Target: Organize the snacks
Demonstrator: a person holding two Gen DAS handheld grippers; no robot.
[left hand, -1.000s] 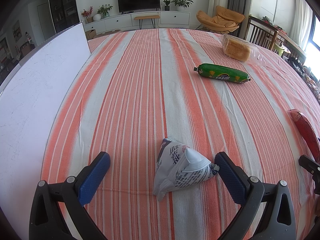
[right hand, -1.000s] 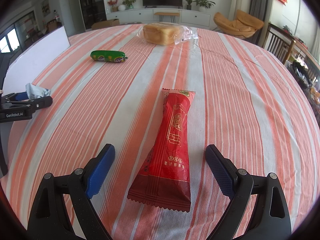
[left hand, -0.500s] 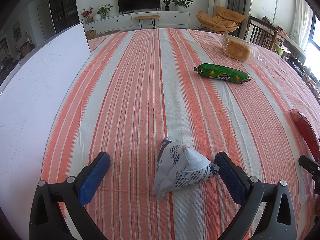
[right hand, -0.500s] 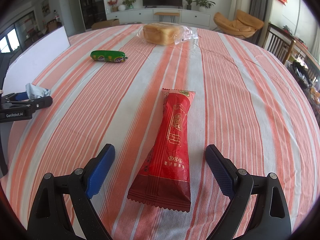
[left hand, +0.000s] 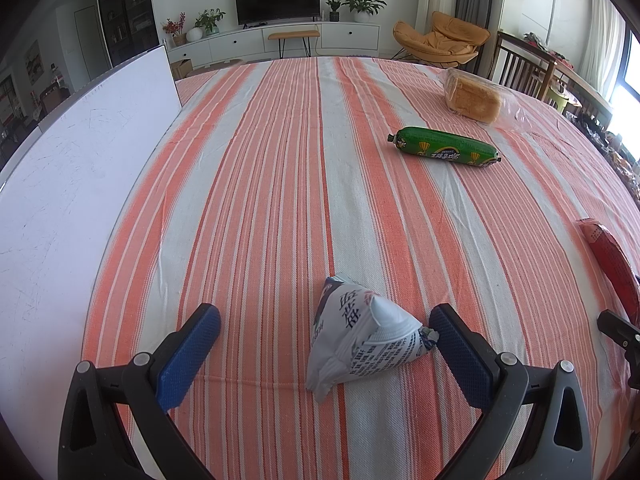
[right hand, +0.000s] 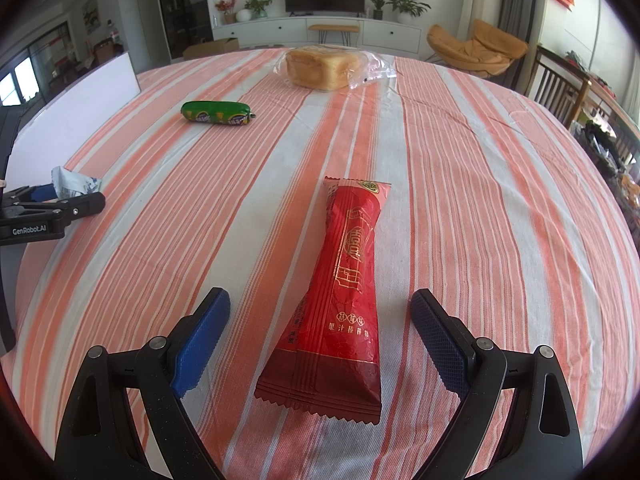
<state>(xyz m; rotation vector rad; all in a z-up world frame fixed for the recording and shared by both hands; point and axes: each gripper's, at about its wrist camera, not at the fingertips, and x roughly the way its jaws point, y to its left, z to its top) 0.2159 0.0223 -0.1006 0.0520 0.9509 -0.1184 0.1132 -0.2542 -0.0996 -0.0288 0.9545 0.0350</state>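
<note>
The left gripper (left hand: 324, 344) sits low over the striped tablecloth (left hand: 280, 184) with its jaws spread wide, straddling a white triangular snack pouch (left hand: 360, 344). The pouch lies nearer the right pad, its knotted corner just about touching that pad, while a broad strip of bare cloth separates it from the left pad. At 9 to 10 o'clock a white board (left hand: 68, 184) lines the cloth's edge. Ahead, toward 12 o'clock, the cloth runs open; at 1 o'clock lies a green sausage (left hand: 444, 148), and beyond it a bagged bread loaf (left hand: 476, 98).

The right gripper (right hand: 320, 328) is likewise released, jaws wide around the lower end of a long red snack packet (right hand: 344, 292) that points toward 12 o'clock; neither pad touches it, with cloth showing on both sides. From this view the sausage lies at 11 o'clock, the loaf at 12, and the left gripper at 9 o'clock. The cloth from 1 to 3 o'clock is bare up to the table's rounded edge.
</note>
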